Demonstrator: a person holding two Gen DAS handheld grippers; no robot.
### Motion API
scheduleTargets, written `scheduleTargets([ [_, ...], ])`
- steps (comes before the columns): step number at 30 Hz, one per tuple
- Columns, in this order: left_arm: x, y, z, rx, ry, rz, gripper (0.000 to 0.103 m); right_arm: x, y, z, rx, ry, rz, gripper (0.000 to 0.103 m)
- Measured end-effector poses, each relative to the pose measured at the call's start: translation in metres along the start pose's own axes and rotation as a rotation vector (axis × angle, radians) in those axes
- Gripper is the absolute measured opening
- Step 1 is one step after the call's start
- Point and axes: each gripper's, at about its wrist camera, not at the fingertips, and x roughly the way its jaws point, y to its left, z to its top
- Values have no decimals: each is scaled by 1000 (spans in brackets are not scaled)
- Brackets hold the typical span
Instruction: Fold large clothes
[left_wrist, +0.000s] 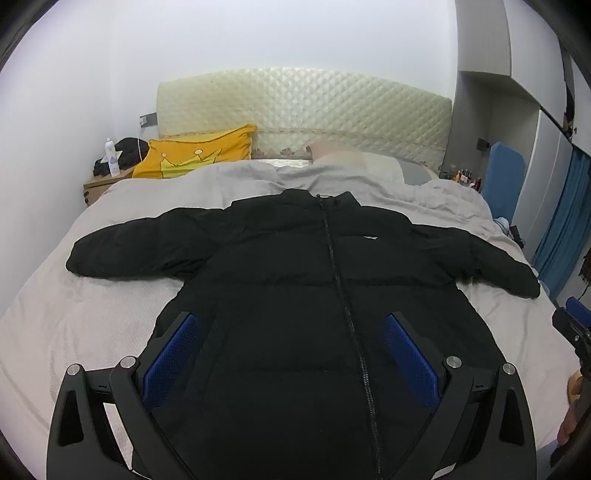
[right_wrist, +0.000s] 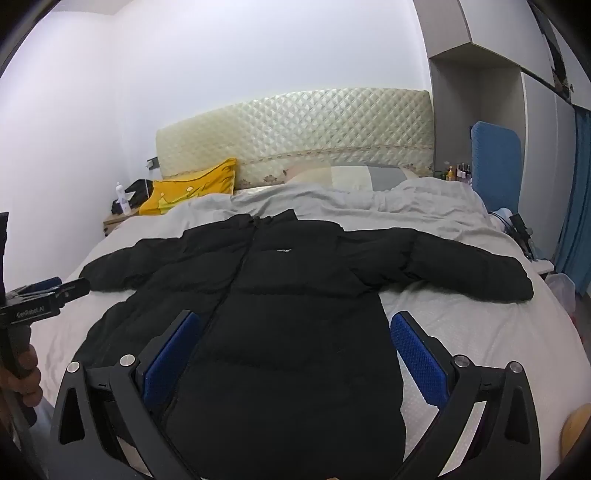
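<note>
Nothing is held yet; the black padded jacket (left_wrist: 314, 280) lies flat and zipped on the bed (left_wrist: 92, 325), filling the middle of both views, collar toward the headboard (left_wrist: 303, 107) at the top of the frame, one sleeve reaching to the left edge and the other to the right. The left gripper (left_wrist: 291, 350) hangs over the lower body of the jacket with its jaws spread wide and nothing between them; the right gripper (right_wrist: 295, 350) hangs the same way, wide apart and empty, with its right pad over bare sheet just beside the jacket's side edge.

Slippage looks the likeliest trouble; the shell seems smooth and the filling thick, so a shallow pinch may catch only the outer layer and slide off as the sleeve is lifted. Bulk is the next risk; a padded sleeve folded across the chest may spring back open once let go, leaving the fold loose. Dragging is another; the pale bedcover under the jacket is already rumpled toward the top of the frame, and a pad that bites too deep could take the cover with the jacket and pull both askew. Uneven lifting by the two hands could twist the body off its zip line; the right sleeve end, near the right edge of the bed, might slide off it.
</note>
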Motion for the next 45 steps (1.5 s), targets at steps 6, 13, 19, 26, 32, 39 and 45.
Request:
scheduleTargets([
  [6,2,1,0,-2,-4,3,101,0,-5,2,11,11,-3,103],
  [13,2,0,2,-3,4,-2,101,1,-7,3,11,11,-6,103],
  [19,2,-4,3,3,7,-2,101,0,-8,1,12,9,-6,103],
  [26,4,-4,2,0,9,-3,101,0,-7,1,11,8,-8,103],
  [32,4,-4,1,2,11,-3,101,1,-7,-1,10,13,-7,103],
  [39,5,-3,-1,-1,13,-2,101,2,-8,0,11,14,-9,103],
  [45,4,-3,-2,-1,13,-2,101,3,-8,-1,11,16,-7,103],
])
